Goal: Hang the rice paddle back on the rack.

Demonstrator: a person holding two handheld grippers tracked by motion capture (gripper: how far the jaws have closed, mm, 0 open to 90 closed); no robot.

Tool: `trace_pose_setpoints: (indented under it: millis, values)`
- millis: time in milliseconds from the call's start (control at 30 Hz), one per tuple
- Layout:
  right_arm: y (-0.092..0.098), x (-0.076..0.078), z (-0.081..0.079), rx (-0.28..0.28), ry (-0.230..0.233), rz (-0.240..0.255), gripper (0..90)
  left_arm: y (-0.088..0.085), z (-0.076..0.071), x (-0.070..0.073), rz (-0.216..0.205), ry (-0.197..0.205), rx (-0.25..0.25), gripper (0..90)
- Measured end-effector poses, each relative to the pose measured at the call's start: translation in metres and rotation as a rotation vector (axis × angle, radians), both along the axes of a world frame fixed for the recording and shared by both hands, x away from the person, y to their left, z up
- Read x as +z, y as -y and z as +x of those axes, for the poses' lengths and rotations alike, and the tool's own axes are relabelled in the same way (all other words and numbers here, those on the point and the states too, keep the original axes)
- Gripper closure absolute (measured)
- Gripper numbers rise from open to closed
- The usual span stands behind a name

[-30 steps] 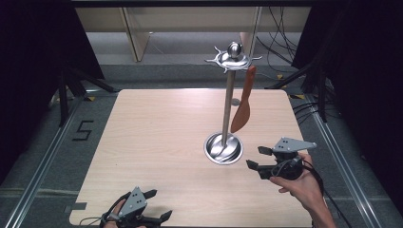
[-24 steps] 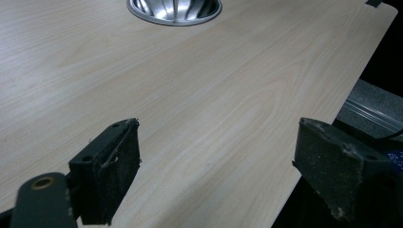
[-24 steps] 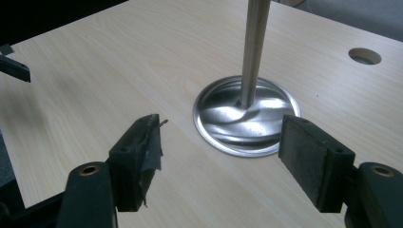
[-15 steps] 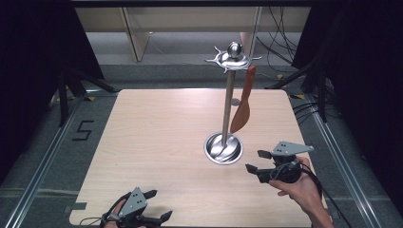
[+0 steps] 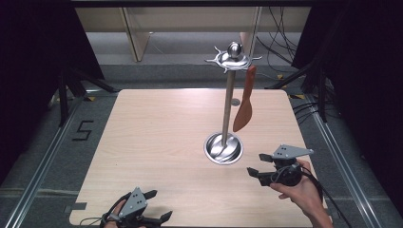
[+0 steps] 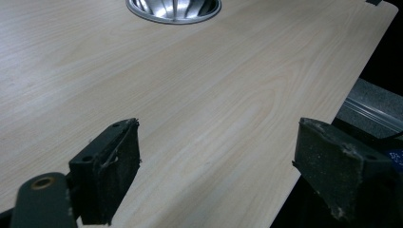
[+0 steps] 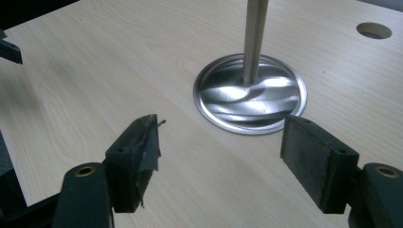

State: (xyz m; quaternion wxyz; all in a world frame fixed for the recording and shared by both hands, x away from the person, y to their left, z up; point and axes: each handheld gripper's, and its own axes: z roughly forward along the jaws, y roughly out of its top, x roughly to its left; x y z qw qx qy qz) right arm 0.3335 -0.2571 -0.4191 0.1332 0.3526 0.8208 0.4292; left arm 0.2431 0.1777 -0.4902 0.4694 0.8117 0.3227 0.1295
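The right gripper (image 5: 255, 172) has its jaws apart, just near the shiny round metal stand (image 5: 224, 147) carrying an orange wooden spatula (image 5: 244, 100). The left gripper (image 5: 157, 207) is also spread wide, far from the stand, on the light wooden table (image 5: 157, 133).

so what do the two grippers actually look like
Both are black handheld tools. The left gripper and right gripper each carry a grey three-cornered plate on top and trail a black cable. Their jaws are blocky, faced with worn dark pads, with round holes near the base.
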Motion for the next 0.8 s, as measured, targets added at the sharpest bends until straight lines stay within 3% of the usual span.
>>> trace_pose_setpoints:
  millis: [100, 133, 167, 233, 300, 433, 500, 533, 567, 600, 633, 667, 700, 767, 800]
  values:
    - [0.000, -0.002, 0.000, 0.003, 0.005, -0.011, 30.1, 0.000, -0.001, 0.000, -0.014, -0.003, 0.004, 14.8]
    - [-0.001, -0.003, -0.002, -0.003, -0.020, 0.001, 30.1, 0.000, -0.001, -0.001, -0.010, -0.003, 0.003, 14.8]
    - [-0.002, -0.004, -0.002, -0.002, -0.018, 0.009, 30.1, 0.000, -0.002, -0.001, -0.024, -0.026, 0.020, 14.8]
    - [-0.002, -0.005, -0.002, -0.003, -0.026, -0.005, 30.1, 0.000, -0.002, -0.001, -0.024, -0.021, 0.023, 14.8]
    - [-0.001, -0.006, -0.001, 0.005, -0.010, -0.012, 30.2, 0.000, -0.002, -0.001, -0.023, -0.020, 0.024, 14.8]
    - [0.002, -0.008, -0.004, -0.031, -0.009, 0.007, 30.4, -0.001, -0.001, 0.000, 0.017, -0.017, 0.013, 14.8]
    - [0.007, -0.013, -0.005, -0.034, -0.006, -0.003, 30.3, -0.001, -0.001, 0.000, 0.009, -0.018, 0.017, 14.8]
    - [0.007, -0.013, -0.005, -0.034, -0.006, -0.003, 30.3, 0.001, -0.002, -0.001, -0.022, -0.026, 0.021, 14.8]
    - [0.008, -0.015, -0.006, -0.030, -0.022, -0.007, 30.3, 0.000, -0.002, -0.001, -0.009, -0.020, 0.023, 14.9]
    - [0.010, -0.016, -0.006, -0.030, -0.008, -0.010, 30.1, 0.000, -0.002, -0.001, -0.011, -0.021, 0.022, 14.9]
    - [0.011, -0.018, -0.007, -0.030, -0.032, -0.008, 30.1, 0.000, -0.002, -0.001, -0.012, -0.022, 0.021, 14.8]
    - [0.012, -0.020, -0.008, -0.035, -0.022, -0.013, 30.1, 0.000, -0.002, -0.001, -0.010, -0.022, 0.019, 14.8]
    - [0.012, -0.021, -0.010, -0.044, -0.041, 0.000, 30.1, -0.002, -0.001, 0.000, 0.020, -0.014, 0.010, 14.8]
    - [0.013, -0.024, -0.013, -0.050, -0.061, 0.011, 30.0, -0.001, -0.001, -0.001, 0.017, -0.017, 0.014, 14.8]
    - [0.014, -0.024, -0.013, -0.039, -0.064, 0.002, 30.0, 0.000, -0.001, -0.001, -0.011, -0.023, 0.019, 14.8]
